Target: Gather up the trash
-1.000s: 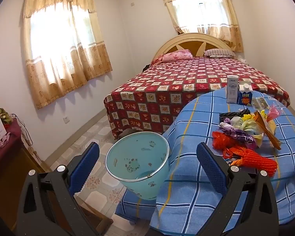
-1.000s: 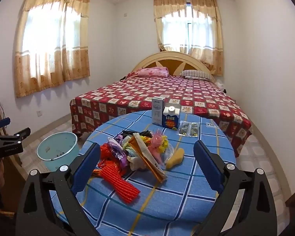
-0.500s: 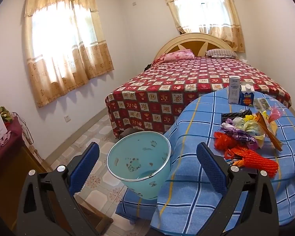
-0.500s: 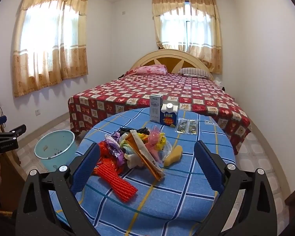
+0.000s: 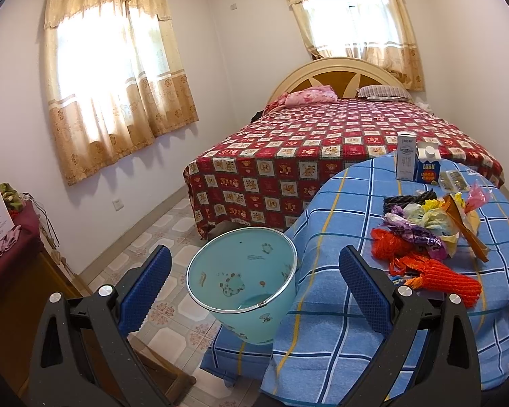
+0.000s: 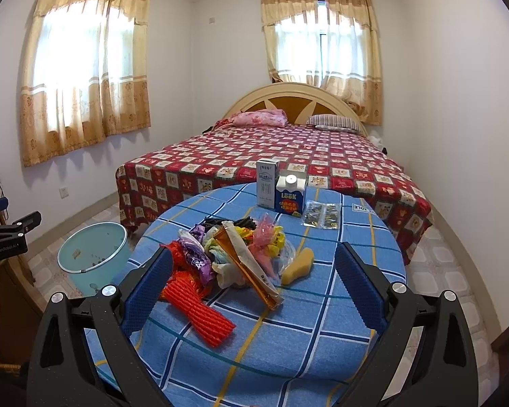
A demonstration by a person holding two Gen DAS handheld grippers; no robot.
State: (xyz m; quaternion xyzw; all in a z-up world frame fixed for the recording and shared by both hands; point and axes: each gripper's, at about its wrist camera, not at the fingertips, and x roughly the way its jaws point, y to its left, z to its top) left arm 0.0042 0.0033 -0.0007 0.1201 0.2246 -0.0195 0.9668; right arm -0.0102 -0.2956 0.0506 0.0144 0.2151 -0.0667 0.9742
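Observation:
A pile of trash (image 6: 234, 254) lies on the round table with the blue plaid cloth (image 6: 288, 339): crumpled coloured plastic bags, an orange foam net (image 6: 200, 315), a long brown wrapper (image 6: 247, 264) and a yellow sponge piece (image 6: 298, 266). The pile also shows in the left wrist view (image 5: 431, 234). A light blue bin (image 5: 244, 281) stands on the floor left of the table, also in the right wrist view (image 6: 91, 254). My left gripper (image 5: 251, 285) is open, framing the bin. My right gripper (image 6: 251, 288) is open above the pile.
Two cartons (image 6: 280, 191) and foil packets (image 6: 320, 215) stand at the table's far side. A bed with a red patterned cover (image 6: 271, 156) lies behind. A wooden cabinet (image 5: 13, 271) is at the left. The floor is tiled (image 5: 152, 234).
Both grippers have drifted slightly; the right view has come a little closer to the trash pile. The jaws stay open.

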